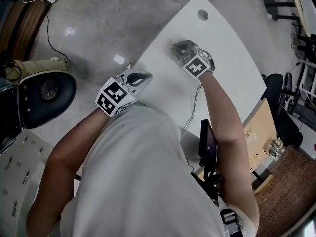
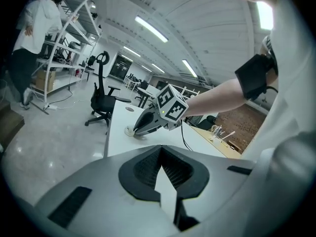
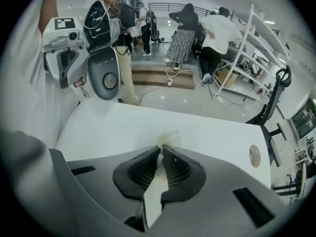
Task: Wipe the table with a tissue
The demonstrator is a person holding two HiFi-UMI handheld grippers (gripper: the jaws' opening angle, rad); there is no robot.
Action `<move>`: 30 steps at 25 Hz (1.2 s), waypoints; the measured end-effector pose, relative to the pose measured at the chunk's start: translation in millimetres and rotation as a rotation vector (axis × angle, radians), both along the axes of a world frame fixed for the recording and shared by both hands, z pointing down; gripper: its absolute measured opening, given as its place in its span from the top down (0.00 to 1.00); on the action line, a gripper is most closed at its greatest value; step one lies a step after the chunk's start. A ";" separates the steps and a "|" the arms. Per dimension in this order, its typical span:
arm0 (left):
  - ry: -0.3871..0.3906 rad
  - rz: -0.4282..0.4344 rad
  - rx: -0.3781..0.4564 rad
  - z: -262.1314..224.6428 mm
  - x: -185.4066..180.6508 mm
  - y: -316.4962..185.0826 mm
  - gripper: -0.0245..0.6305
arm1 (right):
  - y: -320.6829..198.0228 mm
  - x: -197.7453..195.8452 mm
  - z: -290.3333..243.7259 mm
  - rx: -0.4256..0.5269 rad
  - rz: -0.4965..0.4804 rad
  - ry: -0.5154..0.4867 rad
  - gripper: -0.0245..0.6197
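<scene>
A small crumpled white tissue (image 3: 167,138) lies pressed on the white table (image 3: 118,127), pinched between the tips of my right gripper (image 3: 162,151), which is shut on it and points steeply down. In the head view the right gripper (image 1: 176,46) works near the table's left edge with the tissue (image 1: 172,42) under its tip. My left gripper (image 1: 146,76) hovers at the table's near-left corner, jaws together with nothing in them. From the left gripper view its own jaws (image 2: 160,149) meet at the tip, and the right gripper (image 2: 143,125) and tissue (image 2: 129,130) show ahead.
A round cable port (image 1: 203,15) sits in the table's far end. A thin cable (image 1: 193,105) runs down the table toward a dark screen (image 1: 208,144). An office chair (image 2: 101,100) stands beyond the table. Several people and shelving racks (image 3: 247,53) are in the background.
</scene>
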State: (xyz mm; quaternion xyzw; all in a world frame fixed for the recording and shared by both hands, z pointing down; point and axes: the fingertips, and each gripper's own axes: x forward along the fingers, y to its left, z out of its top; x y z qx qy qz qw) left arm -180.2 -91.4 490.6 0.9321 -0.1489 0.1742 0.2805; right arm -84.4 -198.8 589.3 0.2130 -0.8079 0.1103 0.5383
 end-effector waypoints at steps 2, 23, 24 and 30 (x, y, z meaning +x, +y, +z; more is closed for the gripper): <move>0.004 0.010 0.005 -1.3 2.7 -0.4 0.95 | 6.3 3.5 1.7 -0.033 0.020 0.004 0.91; 0.024 0.126 0.029 -6.6 23.8 10.9 0.95 | 92.1 114.6 -4.4 -0.197 0.333 0.187 0.91; 0.023 0.133 0.031 -5.6 24.2 13.4 0.95 | 99.3 123.5 -8.2 -0.193 0.354 0.199 0.91; 0.011 0.179 0.055 -4.6 31.9 28.1 0.95 | 137.5 156.3 -43.9 -0.086 0.532 0.065 0.91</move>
